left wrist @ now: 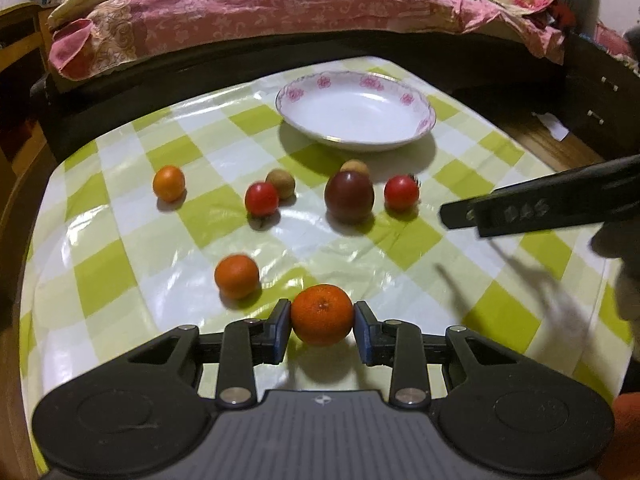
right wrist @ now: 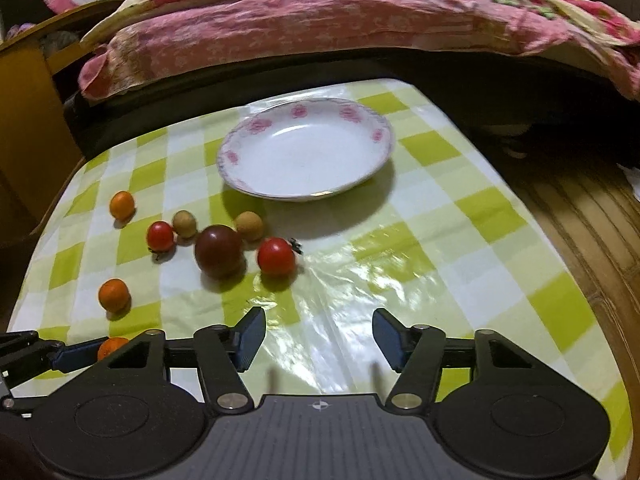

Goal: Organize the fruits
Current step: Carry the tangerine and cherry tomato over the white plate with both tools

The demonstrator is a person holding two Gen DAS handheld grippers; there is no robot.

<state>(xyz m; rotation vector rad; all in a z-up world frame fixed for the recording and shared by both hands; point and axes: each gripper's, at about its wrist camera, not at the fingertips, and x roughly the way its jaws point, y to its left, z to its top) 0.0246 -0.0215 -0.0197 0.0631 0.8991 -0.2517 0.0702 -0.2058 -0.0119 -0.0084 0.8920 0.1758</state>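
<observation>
Left gripper (left wrist: pixel 322 326) clamped on tangerine (left wrist: pixel 322 314); right gripper (right wrist: pixel 319 338) parted, nothing between pads; plate (right wrist: pixel 240 142) at 12 o'clock.

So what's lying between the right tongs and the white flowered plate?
Nothing: in the right wrist view only bare green-checked tablecloth lies between the open right tongs and the white flowered plate. The small red tomato sits just left of that stretch.

Tablecloth (left wrist: pixel 120 288) is glossy wrinkled plastic. Plate (left wrist: pixel 420 120) is glazed ceramic, shiny. My left gripper (left wrist: pixel 322 322) is matt black plastic with metal rivets; mandarin (left wrist: pixel 322 314) skin is dimpled. Upper frame: crumpled pink cloth quilt (left wrist: pixel 240 20).
</observation>
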